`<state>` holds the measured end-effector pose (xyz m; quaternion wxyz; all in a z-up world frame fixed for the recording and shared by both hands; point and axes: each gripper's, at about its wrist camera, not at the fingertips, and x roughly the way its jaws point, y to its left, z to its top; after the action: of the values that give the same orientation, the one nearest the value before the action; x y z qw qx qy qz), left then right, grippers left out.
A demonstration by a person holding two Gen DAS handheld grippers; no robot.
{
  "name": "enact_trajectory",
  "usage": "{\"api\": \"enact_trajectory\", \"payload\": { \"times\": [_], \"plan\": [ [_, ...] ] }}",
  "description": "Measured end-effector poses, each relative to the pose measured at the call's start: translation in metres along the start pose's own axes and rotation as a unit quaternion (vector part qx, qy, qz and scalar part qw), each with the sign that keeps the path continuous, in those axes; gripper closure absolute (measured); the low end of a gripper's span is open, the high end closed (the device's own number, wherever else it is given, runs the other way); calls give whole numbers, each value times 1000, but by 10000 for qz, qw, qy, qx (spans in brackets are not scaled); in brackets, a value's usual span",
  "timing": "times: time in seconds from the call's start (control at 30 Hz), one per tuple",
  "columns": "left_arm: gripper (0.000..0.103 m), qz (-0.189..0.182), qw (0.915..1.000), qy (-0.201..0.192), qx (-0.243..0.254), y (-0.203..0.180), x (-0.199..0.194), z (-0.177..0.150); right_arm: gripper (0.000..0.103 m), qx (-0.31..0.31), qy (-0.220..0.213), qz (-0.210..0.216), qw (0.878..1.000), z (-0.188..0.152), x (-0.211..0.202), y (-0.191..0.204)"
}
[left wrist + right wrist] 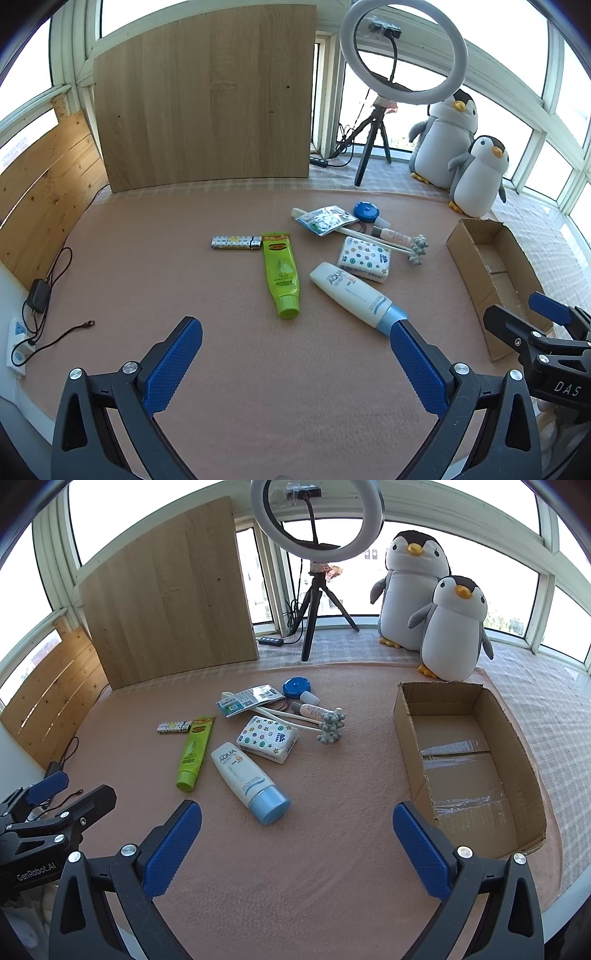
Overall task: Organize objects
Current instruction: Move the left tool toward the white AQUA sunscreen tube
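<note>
The left claw [295, 358] hangs wide and empty above the pink worktop [295, 867], and the right claw [297, 838] beside it is just as wide and just as empty, so by my reading nothing has been picked yet and the cardboard box [524, 746] at about three o'clock is bare inside. Going left to right in the right wrist view: a small silver patterned stick [173, 726] lies at ten o'clock, its end touching the crimped top of a lime-green tube [194, 755] that runs down toward eight o'clock with its cap nearest the claws. Next comes the white AQUA bottle [243, 775] with a pale blue cap, lying slanted, cap toward six o'clock; it sits nearest the right claw and looks the sensible first pick. To do it well, I would come down across the bottle's body and not its rounded cap, fingers square to its long axis, since the smooth plastic may roll or slip. Just past it, touching or nearly so, is a soft tissue pack [267, 740] with coloured dots, then at twelve o'clock a foil sachet [247, 699], a blue round disc [295, 687], a small slim tube [310, 710] and a white-handled massager [330, 727] with grey knobs, all crowded together and partly overlapping.
</note>
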<state>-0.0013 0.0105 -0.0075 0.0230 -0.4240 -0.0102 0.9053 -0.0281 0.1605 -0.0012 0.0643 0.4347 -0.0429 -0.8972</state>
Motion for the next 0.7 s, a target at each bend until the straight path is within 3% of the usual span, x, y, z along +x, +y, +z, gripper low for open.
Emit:
{"api": "enact_trajectory", "payload": {
  "times": [0.7],
  "plan": [
    [0, -21, 9999, 131, 4, 2, 19, 1, 1, 102, 195, 110, 9997, 3, 15, -3]
  ]
}}
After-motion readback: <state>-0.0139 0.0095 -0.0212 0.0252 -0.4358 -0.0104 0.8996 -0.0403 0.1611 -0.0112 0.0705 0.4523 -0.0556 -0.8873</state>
